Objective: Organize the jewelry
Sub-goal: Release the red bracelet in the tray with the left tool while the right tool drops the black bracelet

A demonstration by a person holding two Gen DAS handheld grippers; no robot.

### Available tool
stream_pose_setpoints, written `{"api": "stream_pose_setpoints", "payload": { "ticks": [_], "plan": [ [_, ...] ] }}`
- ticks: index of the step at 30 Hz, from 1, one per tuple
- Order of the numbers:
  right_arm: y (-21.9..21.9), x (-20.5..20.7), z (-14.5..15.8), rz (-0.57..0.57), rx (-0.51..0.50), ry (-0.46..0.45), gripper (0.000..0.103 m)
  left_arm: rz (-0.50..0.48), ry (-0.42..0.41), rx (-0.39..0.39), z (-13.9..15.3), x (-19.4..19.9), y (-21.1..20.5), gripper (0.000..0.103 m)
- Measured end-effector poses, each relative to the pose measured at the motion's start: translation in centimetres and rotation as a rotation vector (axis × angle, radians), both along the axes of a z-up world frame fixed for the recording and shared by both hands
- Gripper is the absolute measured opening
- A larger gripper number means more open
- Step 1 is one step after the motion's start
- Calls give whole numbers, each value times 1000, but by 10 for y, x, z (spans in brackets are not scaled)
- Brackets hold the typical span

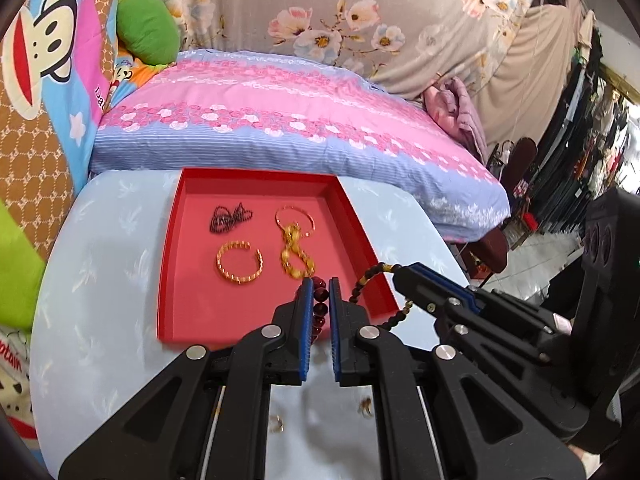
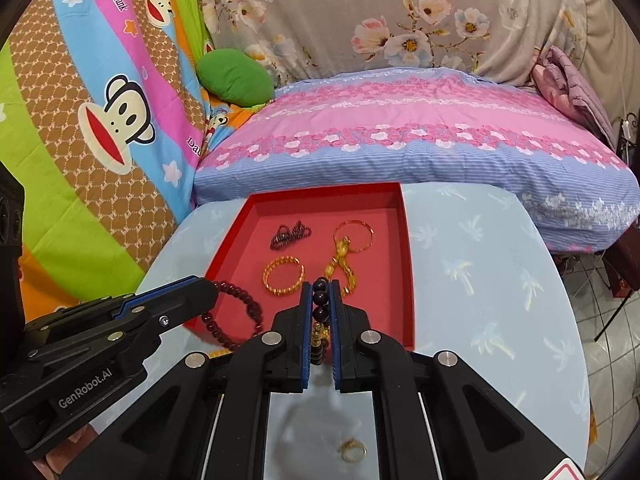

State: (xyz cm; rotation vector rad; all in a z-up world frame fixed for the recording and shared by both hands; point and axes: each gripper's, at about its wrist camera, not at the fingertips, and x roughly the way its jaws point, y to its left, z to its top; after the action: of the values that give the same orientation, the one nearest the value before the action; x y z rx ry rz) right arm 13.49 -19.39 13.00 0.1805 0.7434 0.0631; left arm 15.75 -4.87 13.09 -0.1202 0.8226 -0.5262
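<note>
A red tray (image 1: 188, 200) (image 2: 406, 240) sits on the pale blue table. In it lie a gold bangle (image 1: 239, 263) (image 2: 283, 276), a thin gold hoop with a gold chain (image 1: 295, 236) (image 2: 344, 256), and a dark bead string (image 1: 230, 218) (image 2: 290, 234). My left gripper (image 1: 321, 292) is shut on a dark red bead bracelet (image 1: 319, 308) (image 2: 240, 312) over the tray's near edge. My right gripper (image 2: 321, 292) is shut on a dark bead bracelet with gold beads (image 2: 320, 320) (image 1: 372, 280) at the tray's near right. Both bracelets hang above the tray.
Small gold rings lie on the table near me (image 1: 366, 406) (image 2: 352, 450), with another small gold piece (image 1: 277, 424) beside them. A bed with a pink and blue cover (image 1: 280, 120) (image 2: 400, 132) stands behind the table. A green cushion (image 2: 236, 76) lies at the back left.
</note>
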Motion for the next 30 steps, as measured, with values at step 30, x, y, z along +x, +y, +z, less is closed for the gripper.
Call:
{"api": "stream_pose_setpoints", "payload": {
  "ticks": [30],
  "plan": [
    [-7, 54, -92, -53, -5, 182, 10, 147, 130, 190, -104, 63, 26, 8]
  ]
}}
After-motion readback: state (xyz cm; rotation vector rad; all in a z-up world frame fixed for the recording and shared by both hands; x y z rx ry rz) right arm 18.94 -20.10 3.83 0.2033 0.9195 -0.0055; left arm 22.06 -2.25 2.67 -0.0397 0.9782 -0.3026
